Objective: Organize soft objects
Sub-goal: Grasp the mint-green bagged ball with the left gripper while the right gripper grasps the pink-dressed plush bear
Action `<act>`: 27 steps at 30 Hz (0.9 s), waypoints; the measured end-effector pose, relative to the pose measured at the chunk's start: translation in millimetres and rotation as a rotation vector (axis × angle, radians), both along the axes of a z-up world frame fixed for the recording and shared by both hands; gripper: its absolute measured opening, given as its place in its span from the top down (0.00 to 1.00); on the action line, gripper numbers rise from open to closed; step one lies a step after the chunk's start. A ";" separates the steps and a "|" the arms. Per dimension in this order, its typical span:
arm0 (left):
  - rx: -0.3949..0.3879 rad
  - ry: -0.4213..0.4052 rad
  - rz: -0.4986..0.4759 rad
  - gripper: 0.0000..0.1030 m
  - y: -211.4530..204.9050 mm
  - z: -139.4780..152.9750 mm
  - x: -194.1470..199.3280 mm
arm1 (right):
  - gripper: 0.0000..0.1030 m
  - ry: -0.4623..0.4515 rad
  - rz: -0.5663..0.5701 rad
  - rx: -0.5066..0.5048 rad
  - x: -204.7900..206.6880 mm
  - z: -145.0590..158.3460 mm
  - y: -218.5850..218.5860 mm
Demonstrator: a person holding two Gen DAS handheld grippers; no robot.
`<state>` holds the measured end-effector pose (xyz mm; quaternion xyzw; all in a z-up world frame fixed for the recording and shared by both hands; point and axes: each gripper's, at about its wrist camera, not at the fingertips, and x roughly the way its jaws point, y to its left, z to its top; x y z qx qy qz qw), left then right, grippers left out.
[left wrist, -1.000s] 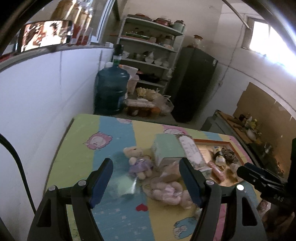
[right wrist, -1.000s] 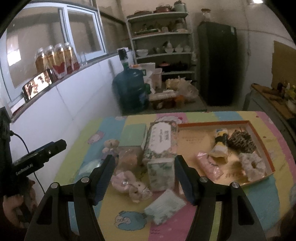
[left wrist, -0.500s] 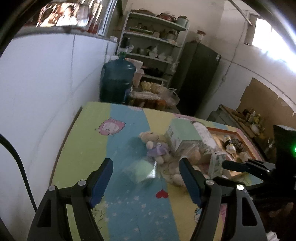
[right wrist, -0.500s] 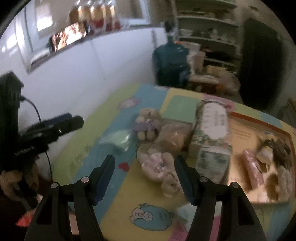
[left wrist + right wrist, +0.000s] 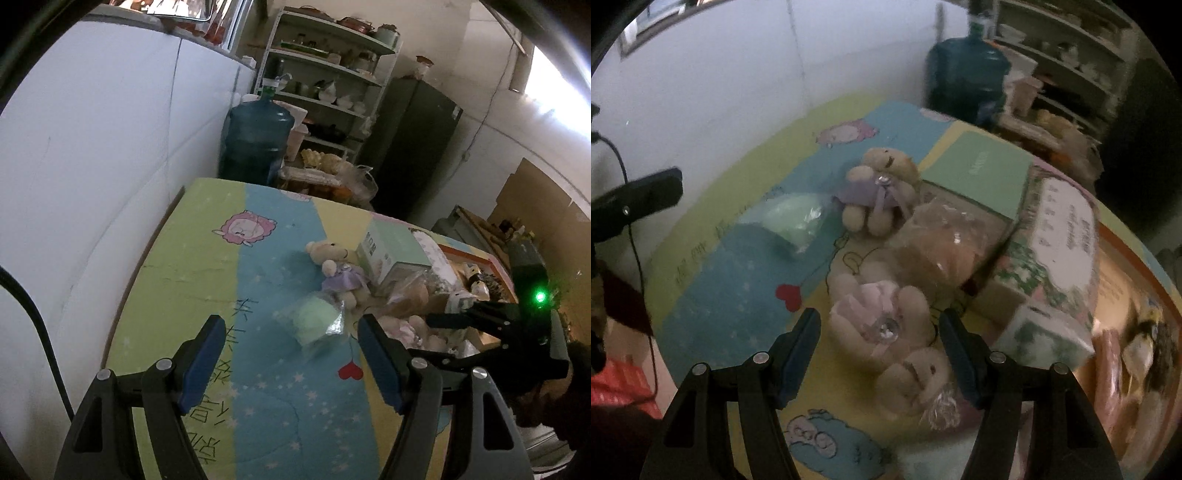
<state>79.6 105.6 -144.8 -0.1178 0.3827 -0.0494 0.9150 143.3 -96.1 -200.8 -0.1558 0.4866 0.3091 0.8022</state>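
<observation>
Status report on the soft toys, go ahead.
Left tongs open over bagged green item. Right tongs open, straddling pink-dressed bear, not gripping. Boxes crowd its far side.

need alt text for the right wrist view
The open right gripper hangs over a plush bear in a pink dress lying wrapped on a colourful tablecloth. Behind it are a bear in a purple dress, a green packet and boxes.

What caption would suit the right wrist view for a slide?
Right gripper, jaws open, above a bagged teddy bear in a pink dress on the cartoon-print tabletop.
</observation>
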 end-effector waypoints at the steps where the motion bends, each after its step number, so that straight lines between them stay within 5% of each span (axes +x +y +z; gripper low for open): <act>1: 0.001 0.001 -0.002 0.29 -0.5 -0.2 0.2 | 0.34 0.001 0.021 -0.017 0.3 -3.9 3.1; 11: -0.015 0.018 -0.034 0.29 -6.6 -6.7 13.2 | 0.35 0.035 0.090 -0.100 -2.3 -28.3 9.7; 15: -0.018 0.023 -0.079 0.29 -15.2 -12.9 25.7 | 0.56 0.055 0.033 -0.045 0.1 -22.2 3.2; 21: -0.006 0.048 -0.223 0.29 -28.4 -29.9 58.4 | 0.58 0.074 -0.060 0.092 -8.2 3.4 -9.7; 27: 0.027 0.089 -0.232 0.29 -37.3 -49.4 79.9 | 0.58 0.072 -0.176 0.210 -23.0 28.8 -22.1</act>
